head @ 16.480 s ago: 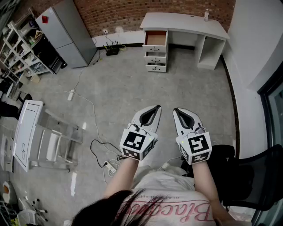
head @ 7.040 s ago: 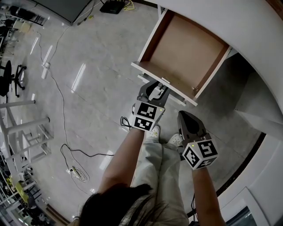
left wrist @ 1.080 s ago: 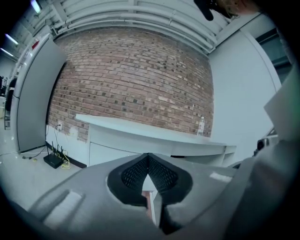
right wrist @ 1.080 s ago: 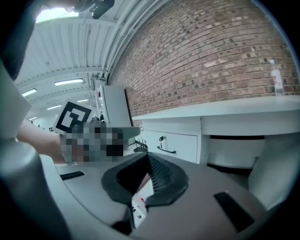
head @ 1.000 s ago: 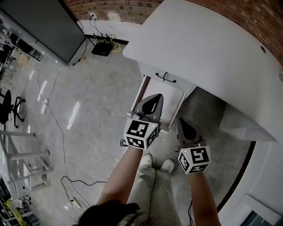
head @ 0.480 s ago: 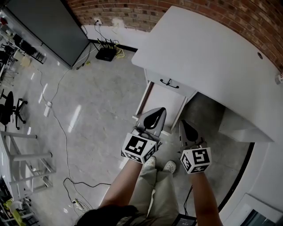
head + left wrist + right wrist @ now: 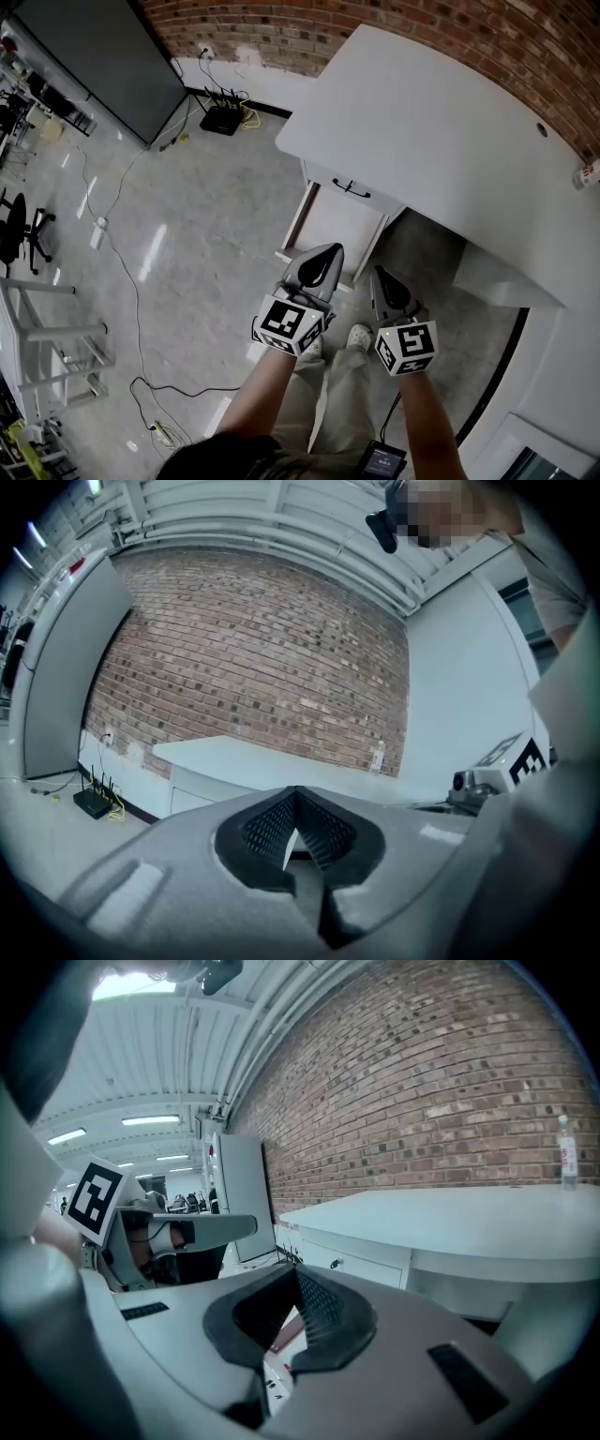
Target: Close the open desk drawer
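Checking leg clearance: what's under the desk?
Under the desk, at its left end, sits a drawer unit with the top handle showing. Beside it are shaded floor and a white panel. The desktop covers everything farther back.

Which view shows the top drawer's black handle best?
The head view: the handle sits unobstructed on the white drawer front. The right gripper view shows it small, at an angle. The left gripper view shows the desk, but no handle can be made out.

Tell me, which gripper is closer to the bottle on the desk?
Right. The right gripper is on the side toward the bottle; the left gripper is beside it, farther off.
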Demonstrator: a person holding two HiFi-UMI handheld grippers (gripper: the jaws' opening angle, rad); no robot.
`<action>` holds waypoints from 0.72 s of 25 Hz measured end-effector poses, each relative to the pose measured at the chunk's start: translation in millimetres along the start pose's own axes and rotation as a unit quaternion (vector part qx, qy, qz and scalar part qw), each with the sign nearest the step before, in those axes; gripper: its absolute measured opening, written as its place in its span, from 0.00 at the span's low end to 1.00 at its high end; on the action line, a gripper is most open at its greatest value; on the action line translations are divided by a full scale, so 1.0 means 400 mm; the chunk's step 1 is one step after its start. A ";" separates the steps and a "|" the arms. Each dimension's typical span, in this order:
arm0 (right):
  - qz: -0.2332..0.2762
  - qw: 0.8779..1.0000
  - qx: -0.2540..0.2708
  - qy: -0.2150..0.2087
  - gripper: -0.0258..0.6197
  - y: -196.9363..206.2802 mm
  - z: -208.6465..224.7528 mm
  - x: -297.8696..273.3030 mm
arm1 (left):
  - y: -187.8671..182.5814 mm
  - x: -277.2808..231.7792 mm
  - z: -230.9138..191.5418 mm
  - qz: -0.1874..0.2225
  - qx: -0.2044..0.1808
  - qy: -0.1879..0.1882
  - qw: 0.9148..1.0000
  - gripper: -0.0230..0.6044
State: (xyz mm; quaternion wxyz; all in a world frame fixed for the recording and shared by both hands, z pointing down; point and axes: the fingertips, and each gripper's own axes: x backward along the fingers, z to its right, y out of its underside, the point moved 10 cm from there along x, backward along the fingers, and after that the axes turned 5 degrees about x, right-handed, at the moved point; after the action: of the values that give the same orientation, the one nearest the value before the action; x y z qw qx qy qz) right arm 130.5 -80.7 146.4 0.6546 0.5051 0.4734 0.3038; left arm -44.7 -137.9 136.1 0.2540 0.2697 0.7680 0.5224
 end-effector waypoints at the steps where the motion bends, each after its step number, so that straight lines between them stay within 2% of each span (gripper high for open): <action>1: -0.002 1.000 0.001 -0.004 0.06 -0.007 0.011 0.001 | -0.002 -0.010 0.005 -0.004 0.003 -0.003 1.000 0.05; 5: -0.008 1.000 0.006 -0.024 0.06 -0.027 0.059 0.005 | -0.017 -0.048 0.027 0.018 0.010 -0.017 1.000 0.05; 11: -0.022 0.997 0.034 -0.059 0.06 -0.043 0.094 0.003 | -0.016 -0.065 0.032 0.024 0.011 -0.036 0.999 0.05; 14: -0.022 0.998 0.038 -0.049 0.06 -0.030 0.086 -0.020 | -0.010 -0.061 0.010 0.022 0.007 -0.029 0.999 0.05; 18: -0.015 0.999 0.027 -0.031 0.06 0.005 0.056 -0.052 | 0.033 -0.044 -0.025 -0.003 0.001 -0.016 1.000 0.05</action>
State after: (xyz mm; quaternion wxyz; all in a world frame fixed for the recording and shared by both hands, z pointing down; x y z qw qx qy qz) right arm 143.7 -106.8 155.7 0.6597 0.5247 0.4682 0.2650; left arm -36.7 -152.6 153.6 0.2676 0.2760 0.7651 0.5166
